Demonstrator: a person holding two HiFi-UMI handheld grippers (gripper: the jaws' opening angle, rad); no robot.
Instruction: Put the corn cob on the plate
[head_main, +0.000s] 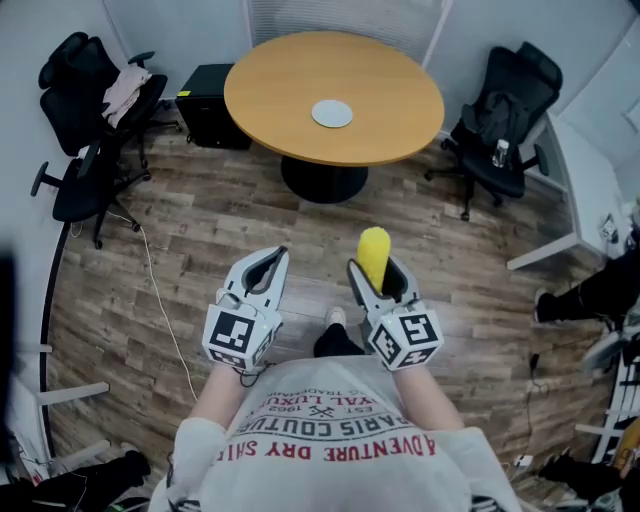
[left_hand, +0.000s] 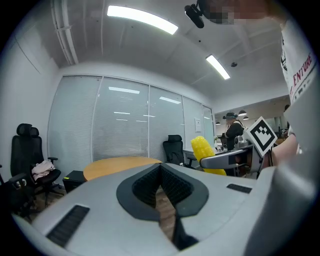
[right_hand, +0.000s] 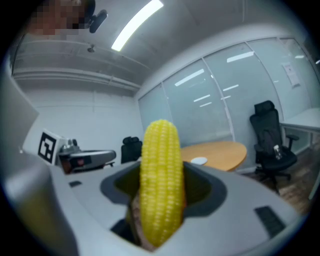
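Clamped corn cob (head_main: 374, 250) upright in right gripper (head_main: 378, 272), shut left gripper (head_main: 275, 258) on nothing, well short of table (head_main: 280, 90) bearing plate (head_main: 332, 113).

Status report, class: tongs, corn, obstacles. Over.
Right tongs shut on yellow corn cob. Left tongs shut, empty. Pale round plate sits on round wooden table; nothing blocking.

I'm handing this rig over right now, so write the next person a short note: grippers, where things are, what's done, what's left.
Right gripper: shut on the corn cob, held upright.
Left gripper: shut, empty.
Plate: bare, on the round table ahead of the person.
Done: the cob is in hand.
Left: walk to the table, lay the cob on the plate, let go.
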